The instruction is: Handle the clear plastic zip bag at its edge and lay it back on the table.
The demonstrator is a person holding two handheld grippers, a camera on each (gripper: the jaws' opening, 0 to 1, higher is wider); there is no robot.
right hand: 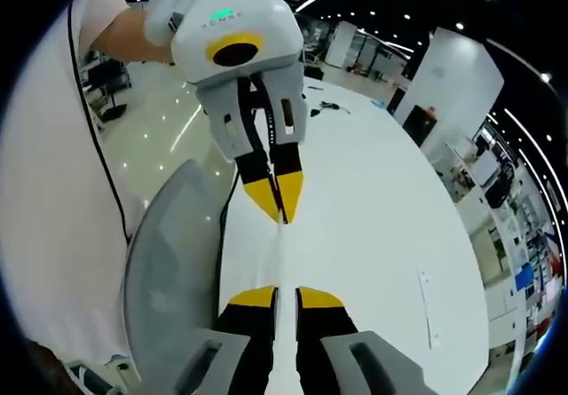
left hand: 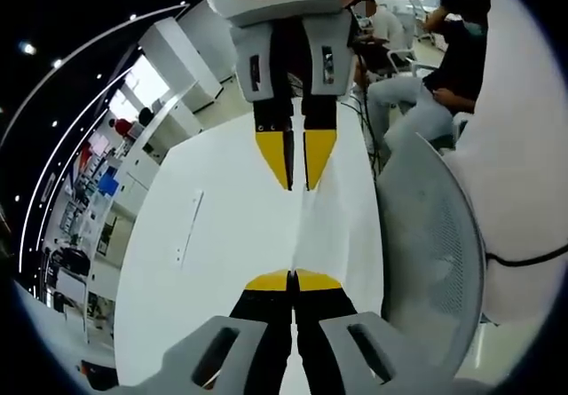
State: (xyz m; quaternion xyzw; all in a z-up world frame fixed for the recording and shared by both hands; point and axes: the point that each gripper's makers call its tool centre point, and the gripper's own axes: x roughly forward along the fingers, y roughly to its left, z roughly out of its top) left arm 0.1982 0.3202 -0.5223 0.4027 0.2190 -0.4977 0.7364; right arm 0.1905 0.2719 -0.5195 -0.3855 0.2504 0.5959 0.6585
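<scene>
The clear plastic zip bag [left hand: 300, 232] hangs stretched between my two grippers above the white table [left hand: 222, 235], seen edge-on as a thin, nearly see-through sheet. My left gripper [left hand: 293, 280] rises from the bottom of the left gripper view, jaws shut on the bag's near edge. Opposite it, my right gripper [left hand: 297, 182] comes down from the top, its yellow tips pinched on the far edge. In the right gripper view the bag [right hand: 282, 255] runs as a faint line from my right gripper [right hand: 285, 296] up to the left gripper [right hand: 282, 214].
A grey mesh chair [left hand: 435, 244] [right hand: 173, 262] stands close beside the table's long edge. A thin white strip [left hand: 188, 226] [right hand: 426, 311] lies flat on the table. Seated people [left hand: 453, 58] are beyond the table's far end. Shelving [left hand: 98, 191] lines the room's side.
</scene>
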